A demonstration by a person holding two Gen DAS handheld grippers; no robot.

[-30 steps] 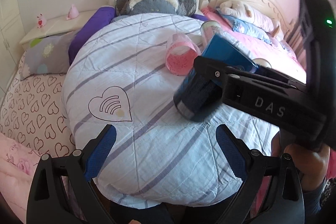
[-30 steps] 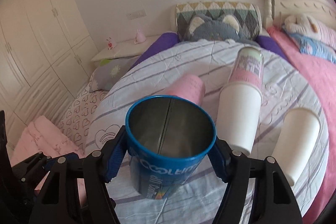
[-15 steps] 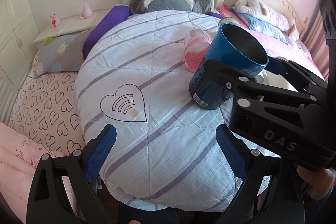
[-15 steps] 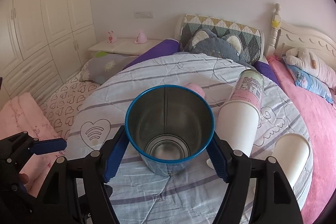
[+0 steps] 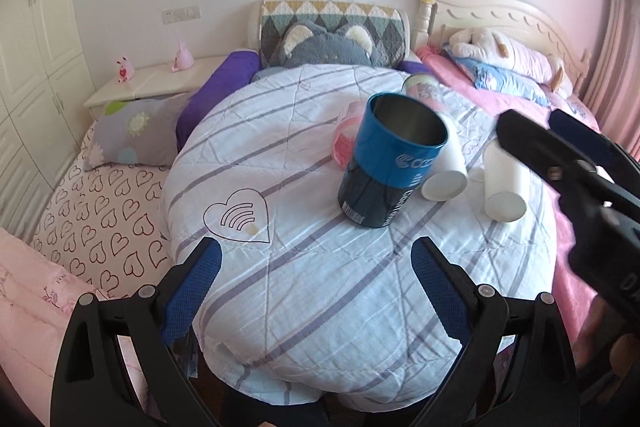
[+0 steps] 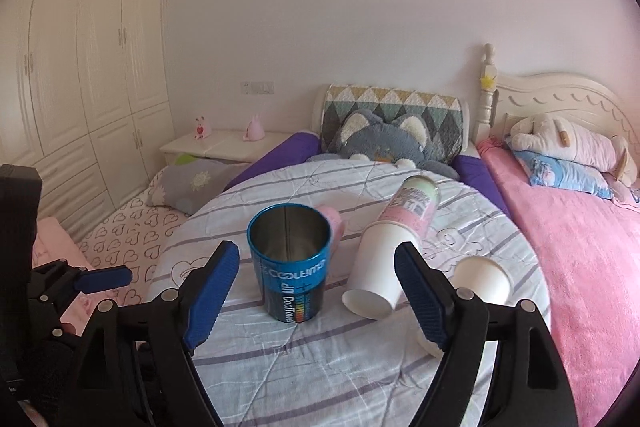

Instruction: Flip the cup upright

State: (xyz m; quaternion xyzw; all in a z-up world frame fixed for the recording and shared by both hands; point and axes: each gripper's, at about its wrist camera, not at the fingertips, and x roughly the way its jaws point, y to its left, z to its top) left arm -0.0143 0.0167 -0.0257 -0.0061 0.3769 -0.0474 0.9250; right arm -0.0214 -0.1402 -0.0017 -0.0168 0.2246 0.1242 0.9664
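**Blue cup standing upright now**

The blue cup (image 6: pixel 290 267) sits mouth-up on the striped quilt (image 6: pixel 320 359), nothing gripping it. Right gripper (image 6: pixel 316 295) fingers spread wide, just short of it; left gripper (image 5: pixel 316 291) fingers also released, empty

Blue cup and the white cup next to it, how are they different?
The blue cup stands upright, mouth up; the white cup lies on its side. The blue cup is shiny metal inside with writing outside; the white cup is plain. Both rest on the striped quilt, and nothing grips either.
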